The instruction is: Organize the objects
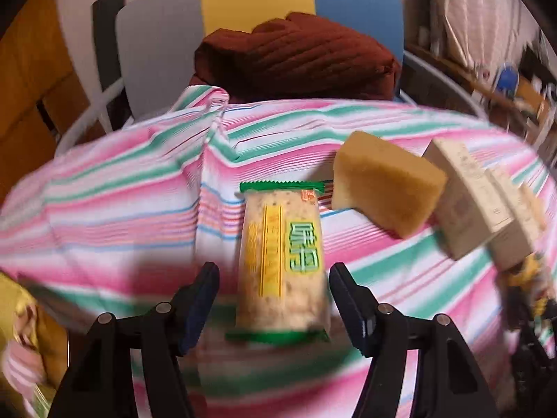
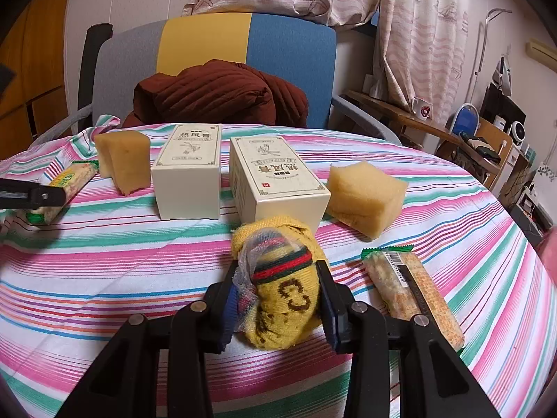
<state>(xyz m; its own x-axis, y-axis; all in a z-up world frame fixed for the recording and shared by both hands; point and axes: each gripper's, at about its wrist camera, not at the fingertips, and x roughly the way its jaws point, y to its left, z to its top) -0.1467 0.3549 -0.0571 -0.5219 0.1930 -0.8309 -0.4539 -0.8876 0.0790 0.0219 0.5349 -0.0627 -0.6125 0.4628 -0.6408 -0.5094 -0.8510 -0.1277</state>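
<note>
1. Snack packet [image 1: 282, 261] lies on the striped surface [image 1: 104, 209], between the wide-spread fingers of the left gripper [image 1: 275, 299], untouched.
2. Right gripper [image 2: 278, 299] clamps a rolled yellow sock [image 2: 285, 299], near two cream boxes [image 2: 278, 177].

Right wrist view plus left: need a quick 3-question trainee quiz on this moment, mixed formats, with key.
1. True or false: the right gripper is closed on the yellow sock bundle.
2. Multiple choice: what lies between the open fingers of the left gripper? A) a sponge block B) the green-edged snack bar C) a cream box
3. Fill in: on the striped tablecloth, the two cream boxes, left box and right box, sit between two ____.

Key:
1. True; the pads press the bundle from both sides.
2. B; the fingers stand apart from the wrapper.
3. Sponge blocks, the left sponge and the right sponge.
</note>
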